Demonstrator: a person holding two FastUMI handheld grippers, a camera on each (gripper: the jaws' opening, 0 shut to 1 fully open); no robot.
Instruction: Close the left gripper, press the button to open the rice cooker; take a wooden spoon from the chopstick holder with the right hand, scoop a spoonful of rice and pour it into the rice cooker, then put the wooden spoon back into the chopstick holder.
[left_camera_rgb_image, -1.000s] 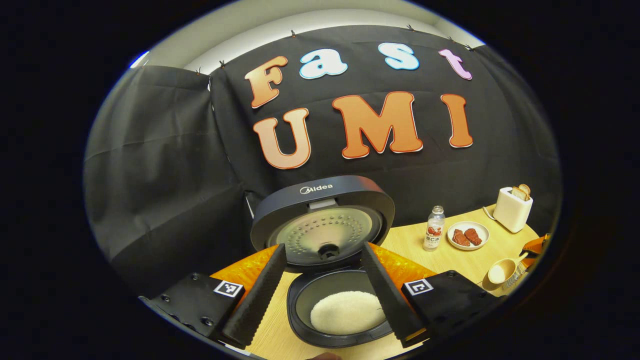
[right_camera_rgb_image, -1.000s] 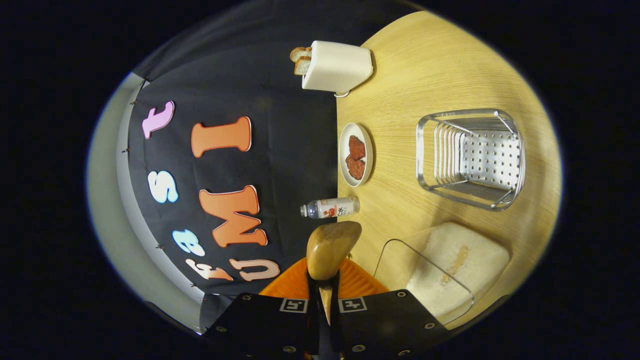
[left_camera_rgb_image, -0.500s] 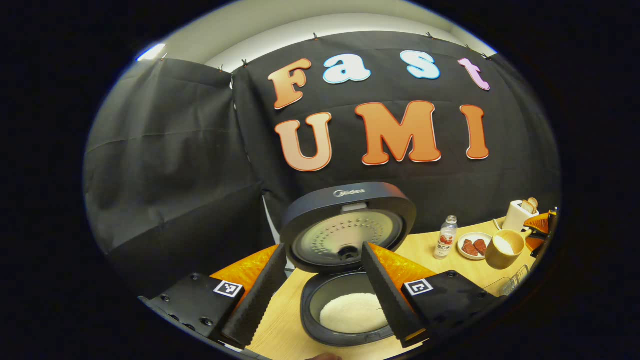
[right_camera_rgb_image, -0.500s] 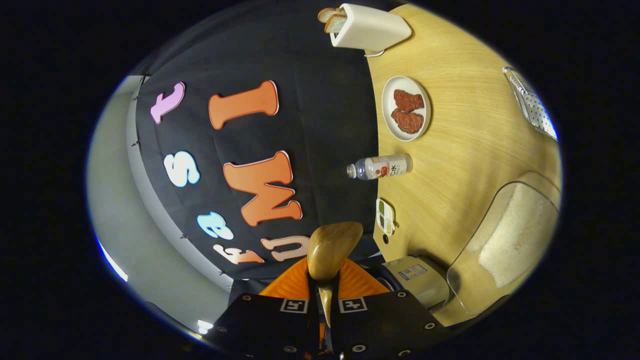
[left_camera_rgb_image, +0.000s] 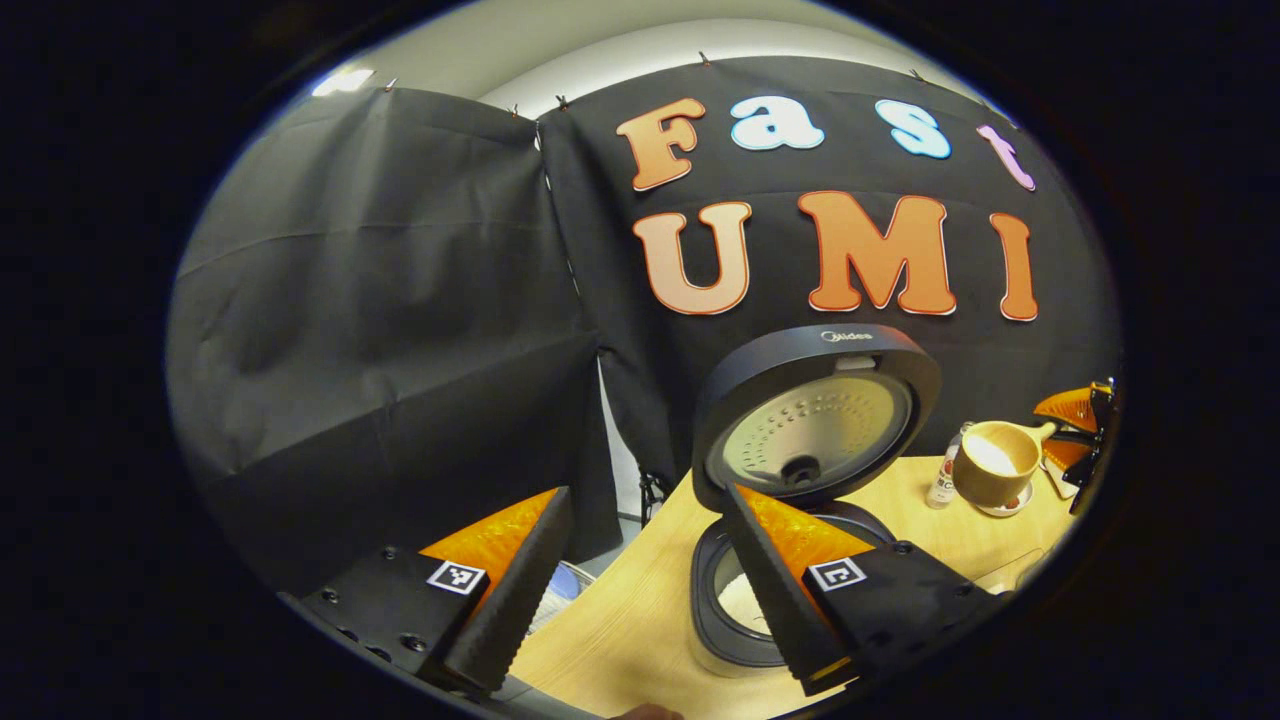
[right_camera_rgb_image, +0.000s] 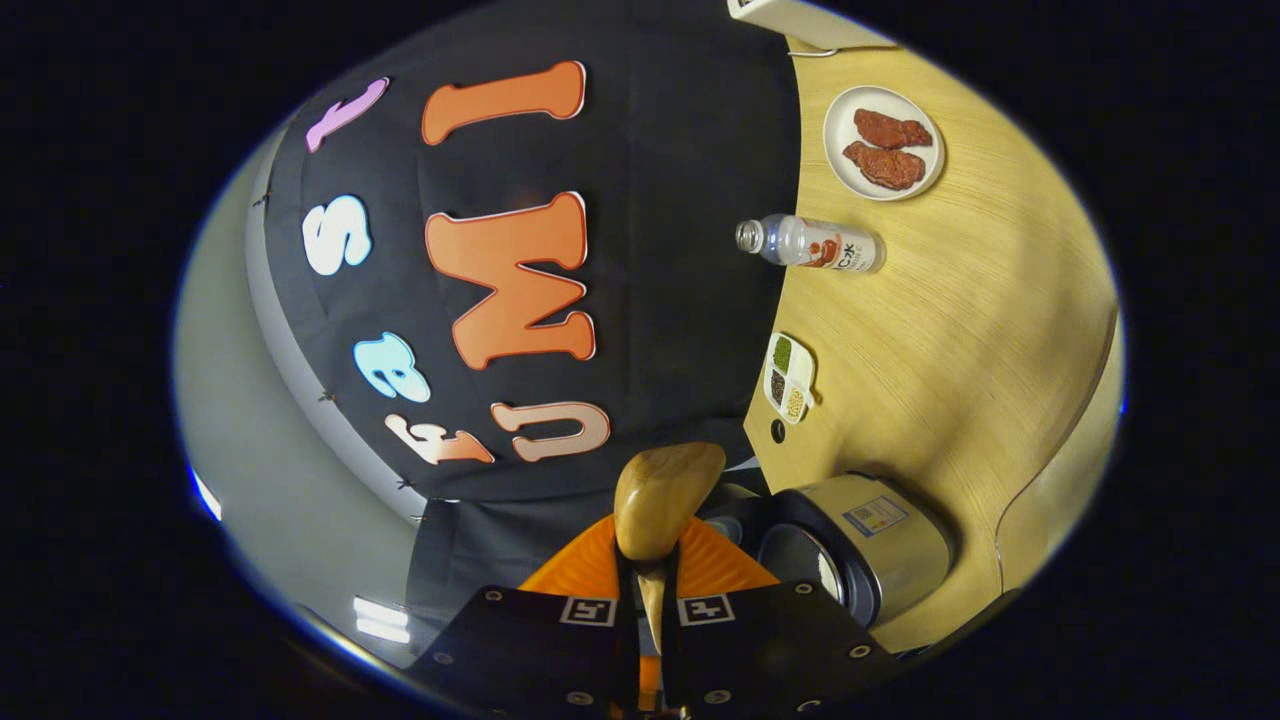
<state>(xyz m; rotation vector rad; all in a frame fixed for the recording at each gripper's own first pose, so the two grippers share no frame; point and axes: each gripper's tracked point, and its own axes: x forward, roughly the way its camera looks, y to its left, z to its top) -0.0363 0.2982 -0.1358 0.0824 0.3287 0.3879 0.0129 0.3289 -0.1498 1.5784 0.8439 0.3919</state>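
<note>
My left gripper (left_camera_rgb_image: 640, 585) is spread wide with nothing between its fingers, hanging over the near edge of the table (left_camera_rgb_image: 620, 640). Just ahead to its right stands the cooker (left_camera_rgb_image: 800, 500), lid up; the lid's rim bears the brand "Midea", and white rice (left_camera_rgb_image: 740, 605) lies in the pot. My right gripper (right_camera_rgb_image: 648, 600) is pinched tight on the handle of the spoon (right_camera_rgb_image: 662, 495), whose bowl rides up by the cooker's right side in the left gripper view, with pale rice in it. In the right gripper view the cooker's body (right_camera_rgb_image: 860, 540) carries a sticker too small to read. Farther off are a bottle (right_camera_rgb_image: 812, 243), label unreadable, a plate (right_camera_rgb_image: 884, 142) of meat, and a small tray (right_camera_rgb_image: 788, 364).
</note>
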